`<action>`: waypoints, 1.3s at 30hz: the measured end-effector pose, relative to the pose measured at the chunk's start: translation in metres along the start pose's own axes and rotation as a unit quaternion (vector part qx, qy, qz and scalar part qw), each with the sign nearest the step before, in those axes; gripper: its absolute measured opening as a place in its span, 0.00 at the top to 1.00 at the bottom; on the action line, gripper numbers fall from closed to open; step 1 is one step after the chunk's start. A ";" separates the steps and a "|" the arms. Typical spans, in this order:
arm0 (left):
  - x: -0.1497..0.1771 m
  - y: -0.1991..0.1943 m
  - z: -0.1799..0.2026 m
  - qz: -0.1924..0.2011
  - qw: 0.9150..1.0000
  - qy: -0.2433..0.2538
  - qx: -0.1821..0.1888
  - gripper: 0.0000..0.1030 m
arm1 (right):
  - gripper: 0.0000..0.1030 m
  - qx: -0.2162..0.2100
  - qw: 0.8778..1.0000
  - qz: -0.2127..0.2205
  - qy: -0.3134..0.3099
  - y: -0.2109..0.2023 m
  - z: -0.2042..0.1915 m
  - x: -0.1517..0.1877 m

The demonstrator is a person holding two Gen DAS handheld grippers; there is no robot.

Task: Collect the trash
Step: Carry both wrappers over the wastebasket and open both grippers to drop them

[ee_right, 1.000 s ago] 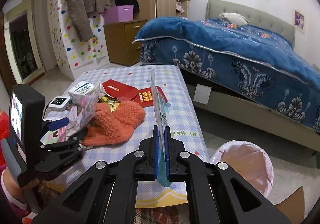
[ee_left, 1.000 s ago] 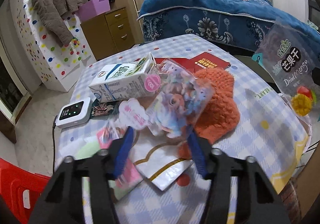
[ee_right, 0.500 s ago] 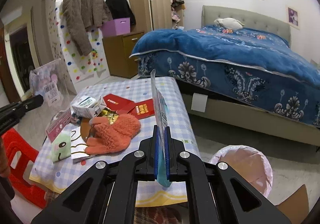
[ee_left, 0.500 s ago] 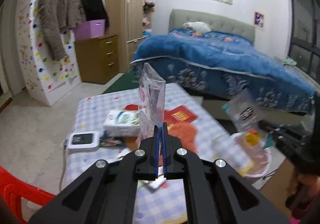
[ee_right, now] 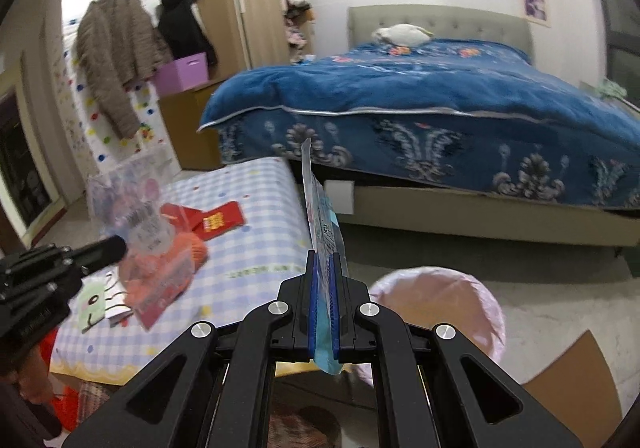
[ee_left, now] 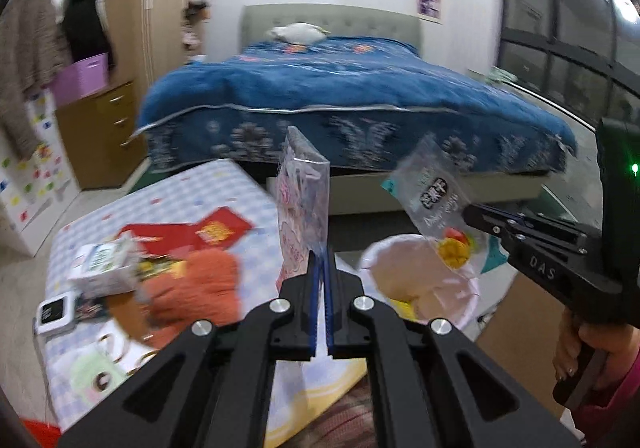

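Note:
My left gripper (ee_left: 321, 264) is shut on a clear plastic wrapper with pink cartoon print (ee_left: 302, 204), held upright above the table's right edge; it also shows in the right wrist view (ee_right: 136, 208). My right gripper (ee_right: 324, 260) is shut on a dried mango snack bag (ee_right: 322, 224), seen edge-on. In the left wrist view that mango bag (ee_left: 438, 204) hangs over the pink-lined trash bin (ee_left: 420, 288). The bin (ee_right: 440, 296) stands on the floor right of the table.
The checked table (ee_left: 192, 192) holds a milk carton (ee_left: 104, 266), an orange knitted glove (ee_left: 196, 288), red envelopes (ee_left: 212, 228), a small white device (ee_left: 54, 312) and flat wrappers. A blue bed (ee_left: 360, 104) stands behind. Cardboard (ee_right: 576, 376) lies beside the bin.
My left gripper closed on the cartoon wrapper, lifted it off the table and swung right toward the bin. My right gripper carried the mango bag over the bin.

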State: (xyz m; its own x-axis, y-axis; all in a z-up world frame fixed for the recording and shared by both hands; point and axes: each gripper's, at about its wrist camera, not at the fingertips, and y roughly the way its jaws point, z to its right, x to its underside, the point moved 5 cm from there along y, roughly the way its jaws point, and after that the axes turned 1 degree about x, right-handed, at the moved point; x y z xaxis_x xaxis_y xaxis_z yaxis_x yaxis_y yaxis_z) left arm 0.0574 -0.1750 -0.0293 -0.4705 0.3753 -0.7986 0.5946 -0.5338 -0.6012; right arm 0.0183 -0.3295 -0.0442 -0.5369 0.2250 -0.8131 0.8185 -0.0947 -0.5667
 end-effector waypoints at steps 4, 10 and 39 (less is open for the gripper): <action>-0.001 0.022 0.027 -0.009 0.999 0.019 0.038 1.00 | 0.95 0.020 1.000 -0.003 0.022 -0.005 0.027 0.006; -0.002 0.060 0.065 -0.023 0.997 0.041 0.068 1.00 | 0.95 0.047 0.998 -0.012 0.045 -0.005 0.063 0.017; 0.005 0.190 0.116 -0.109 0.986 0.094 0.083 0.60 | 0.61 0.078 0.982 -0.129 0.111 0.112 0.161 0.079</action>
State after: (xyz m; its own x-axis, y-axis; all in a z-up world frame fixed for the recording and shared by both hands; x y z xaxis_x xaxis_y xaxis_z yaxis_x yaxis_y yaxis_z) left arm 0.0927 -0.3623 -0.1444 -0.4375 0.6199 -0.6515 0.3709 -0.5356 -0.7587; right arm 0.0348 -0.4784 -0.1940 -0.6500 0.4654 -0.6008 0.6112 -0.1497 -0.7772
